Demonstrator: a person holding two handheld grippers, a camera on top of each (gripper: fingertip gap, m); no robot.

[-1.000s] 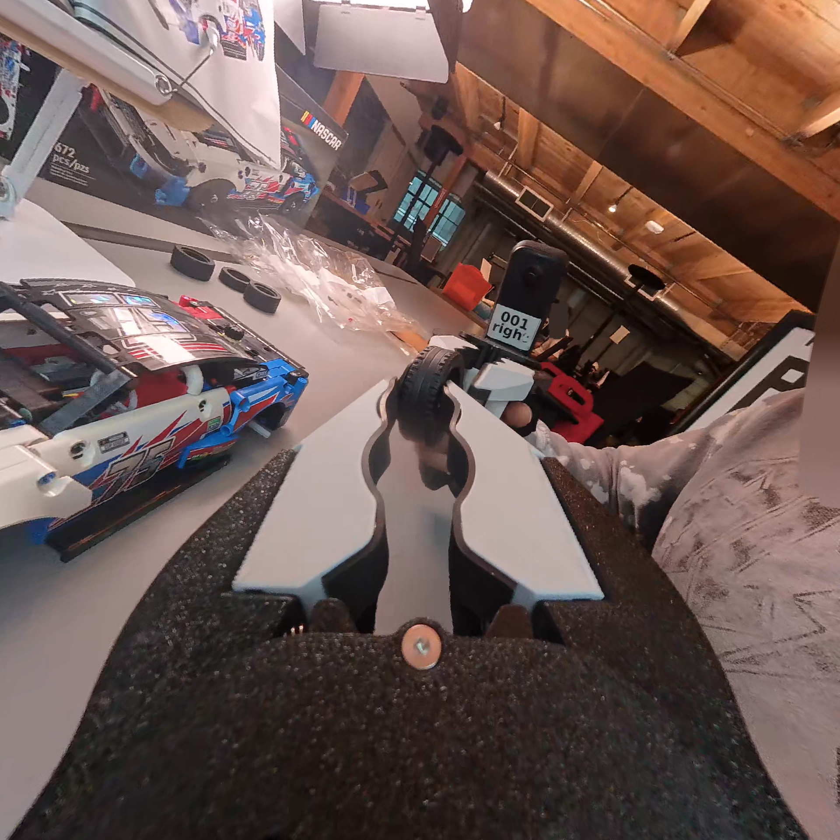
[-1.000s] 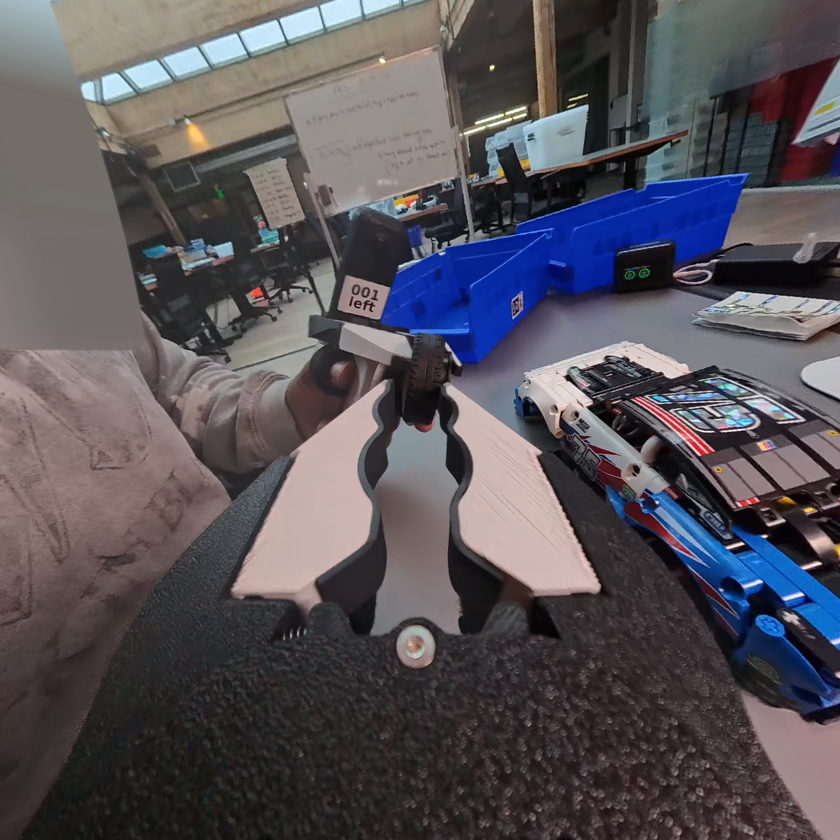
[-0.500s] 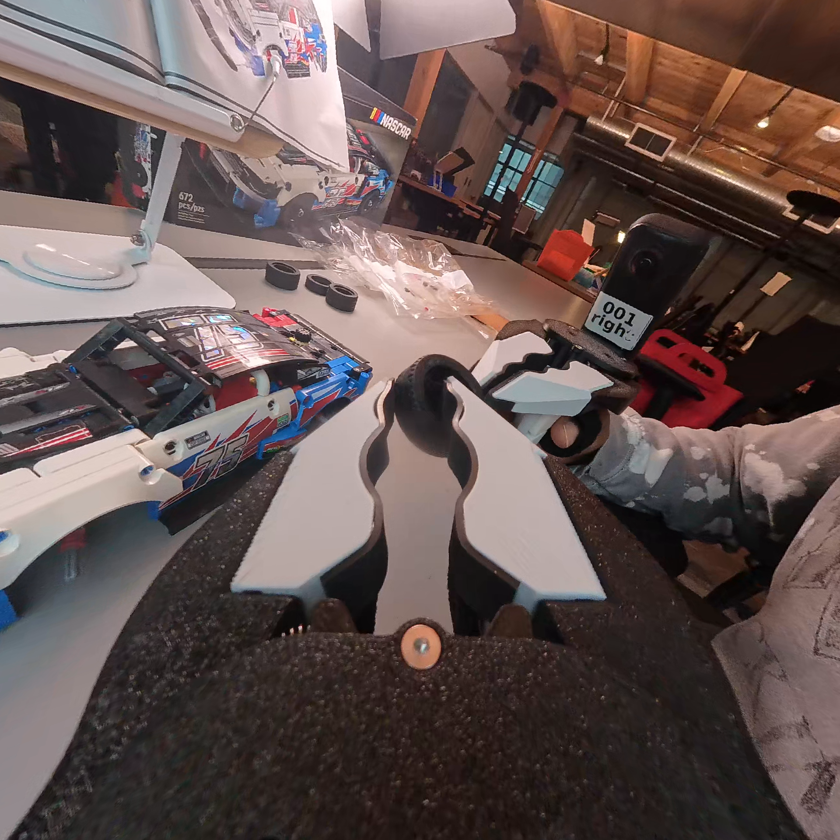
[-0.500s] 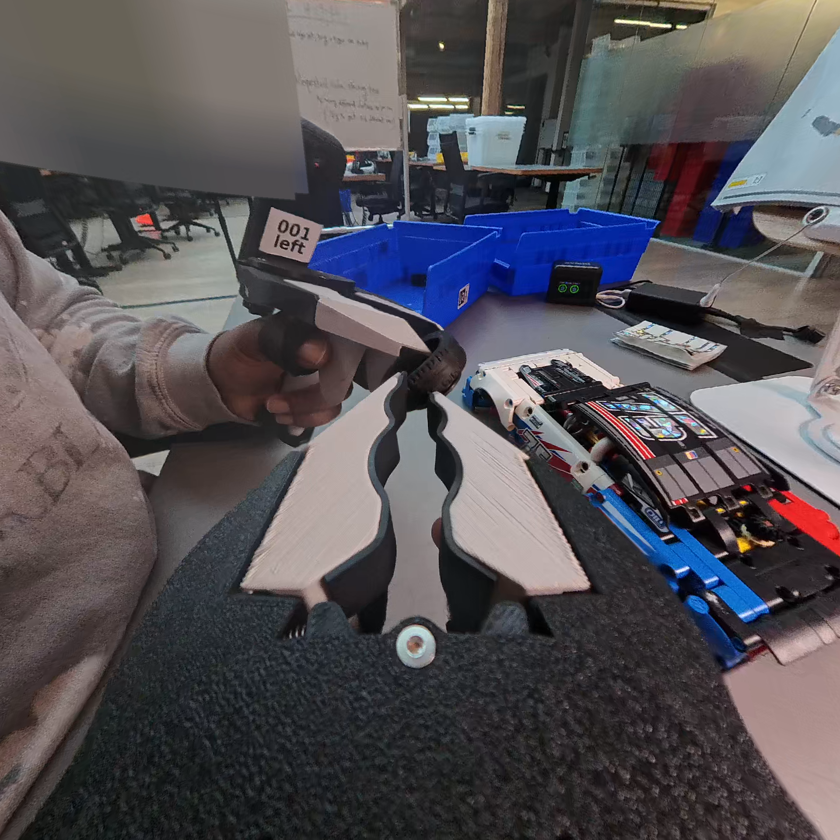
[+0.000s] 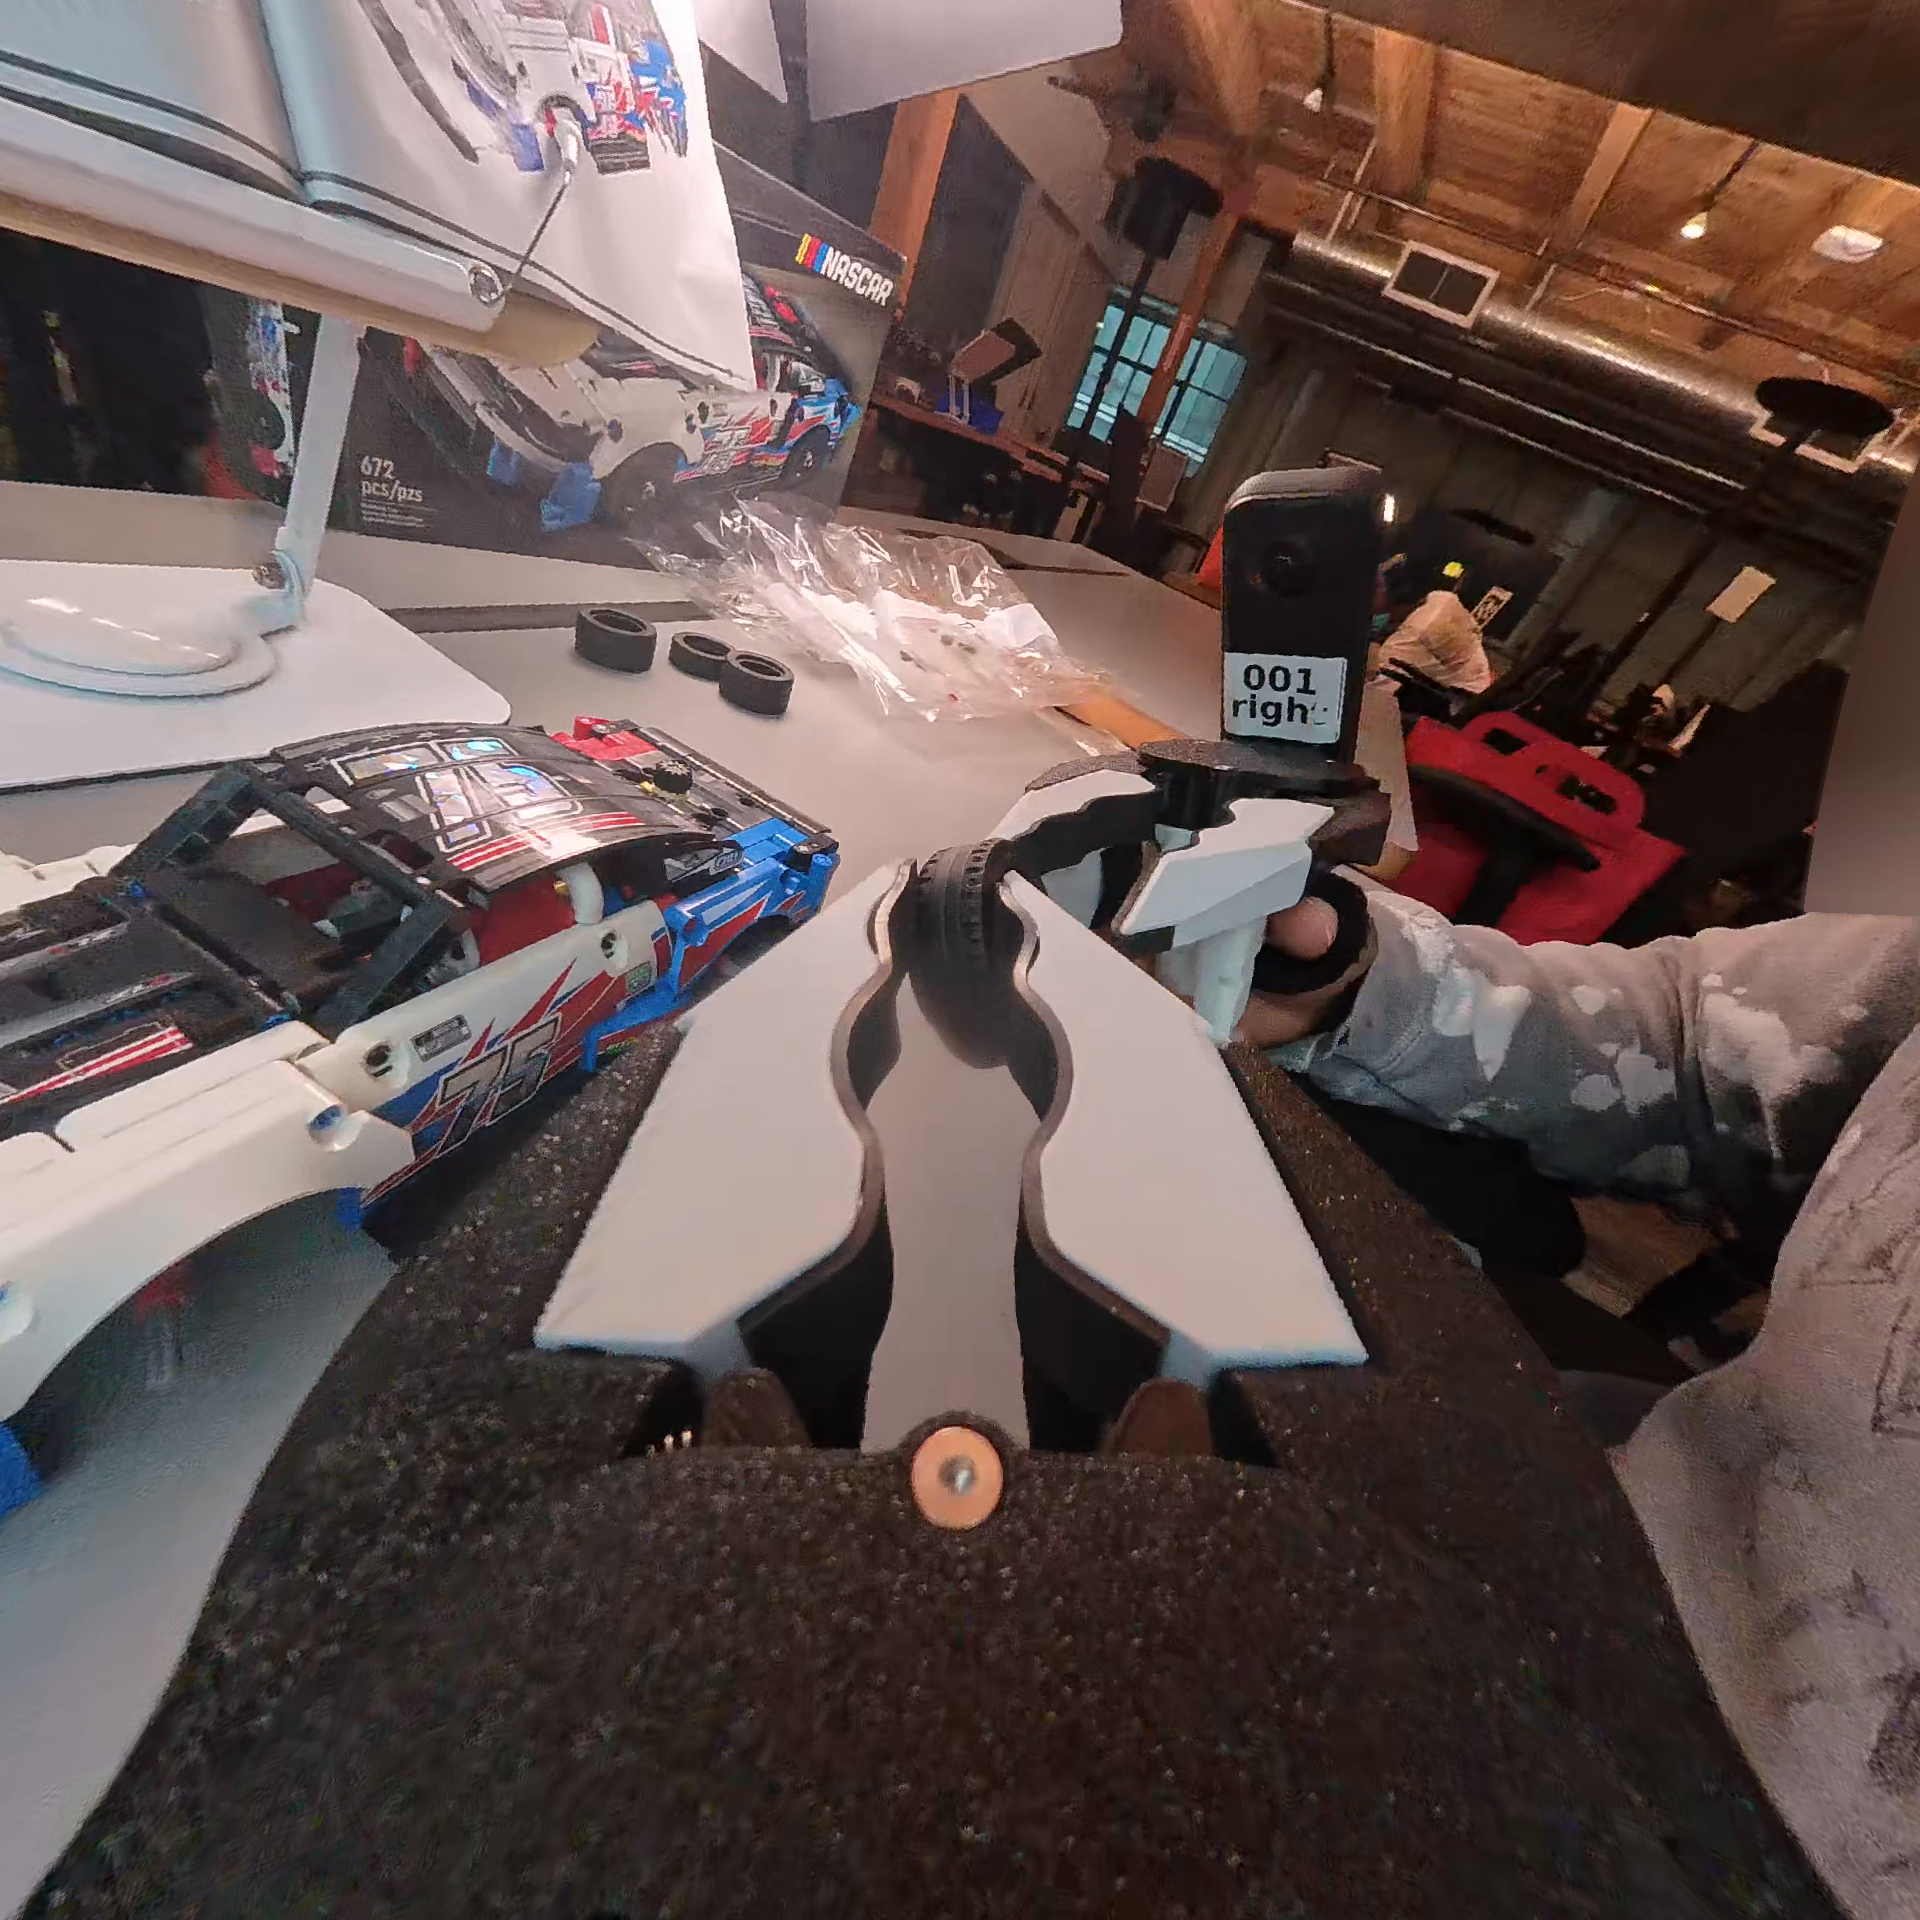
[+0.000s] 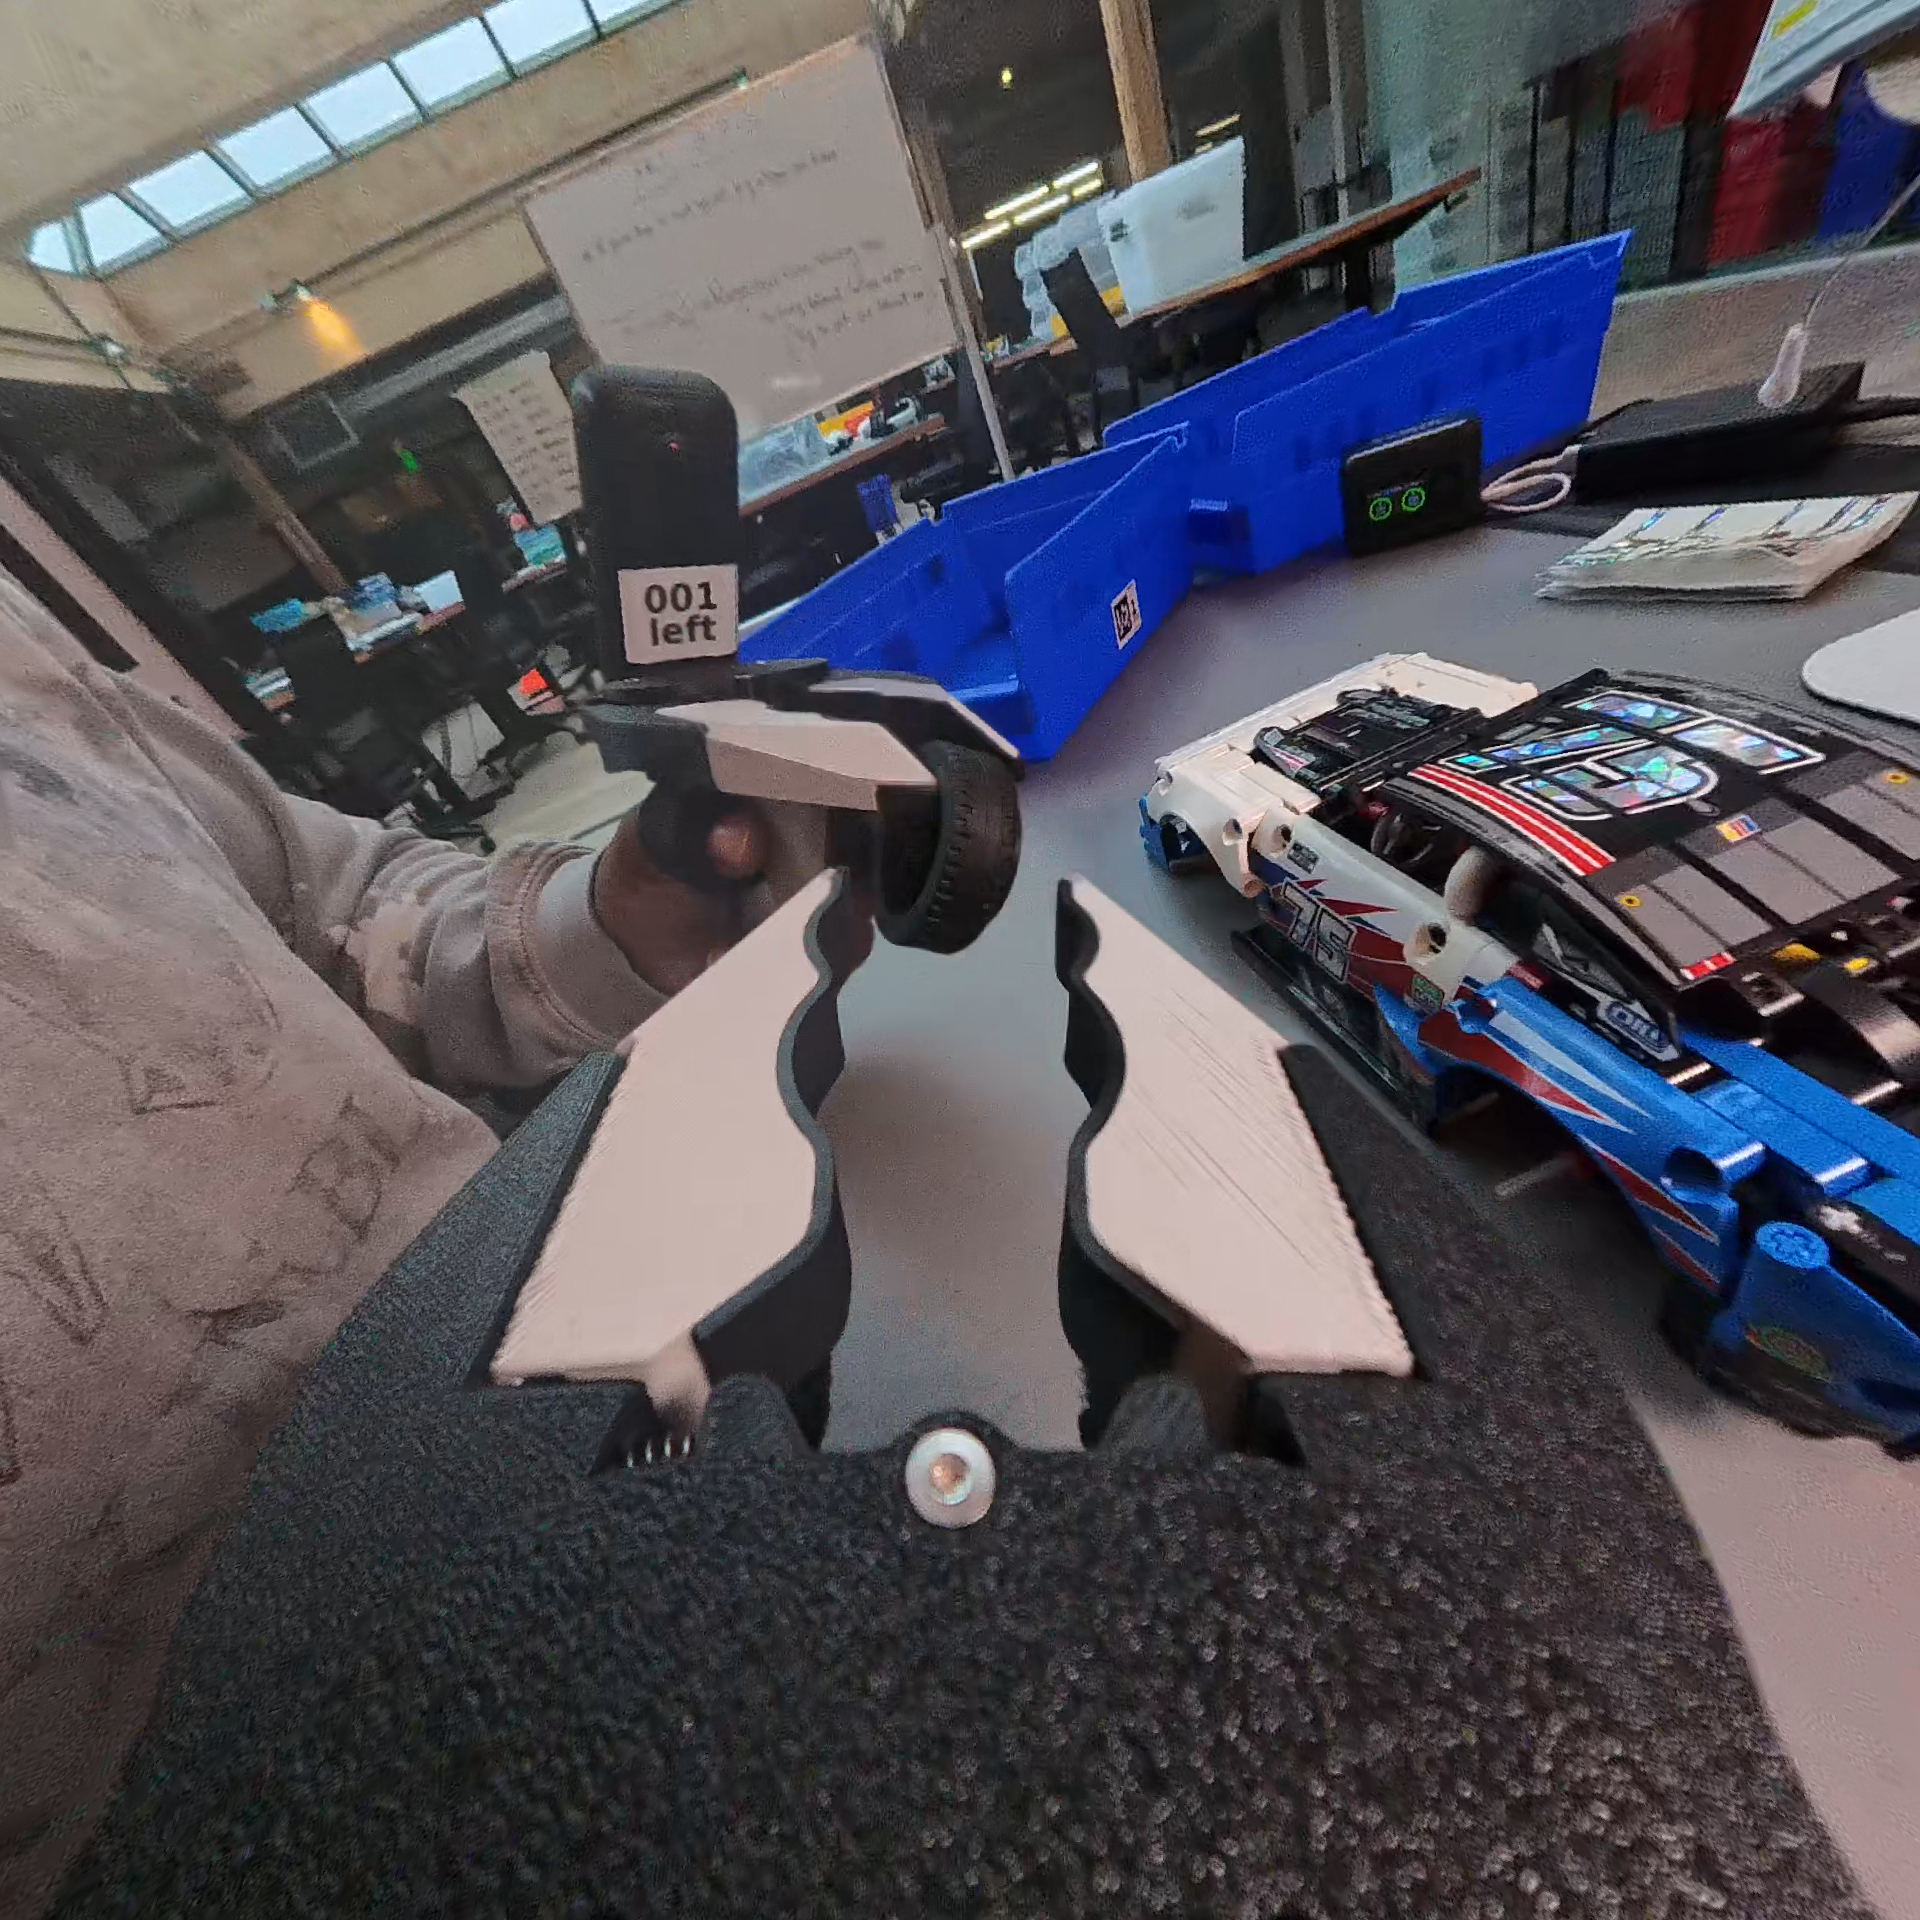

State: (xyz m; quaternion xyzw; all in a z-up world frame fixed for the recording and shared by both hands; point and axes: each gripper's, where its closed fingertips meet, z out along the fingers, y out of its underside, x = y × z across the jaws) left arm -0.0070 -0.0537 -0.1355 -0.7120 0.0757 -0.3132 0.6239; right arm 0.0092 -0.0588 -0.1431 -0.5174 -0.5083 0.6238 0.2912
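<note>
My left tool (image 5: 961, 899) is clamped on a small black rubber tyre (image 5: 961, 935), pinched edge-on between the two fingertips and held up off the surface (image 5: 914, 769). In the right wrist view the same tyre (image 6: 951, 857) sits at the tip of that tool, raised above the surface. My right tool (image 6: 945, 904) is spread wide with nothing between its fingers; its left fingertip sits just beside the tyre, and I cannot tell if they touch.

Just beside both tools stands a brick-built race car (image 5: 343, 977), white, blue, red and black, resting on the surface; the one wheel arch I can see is empty. Farther back, three more black tyres (image 5: 686, 655) lie in a loose row, near a crumpled clear plastic bag (image 5: 894, 613). Behind them leans the set's box (image 5: 623, 436), with a white stand (image 5: 301, 499) holding a booklet above. On the right tool's far side are blue bins (image 6: 1247, 499), a small black device (image 6: 1413, 483) and a folded leaflet (image 6: 1714, 545).
</note>
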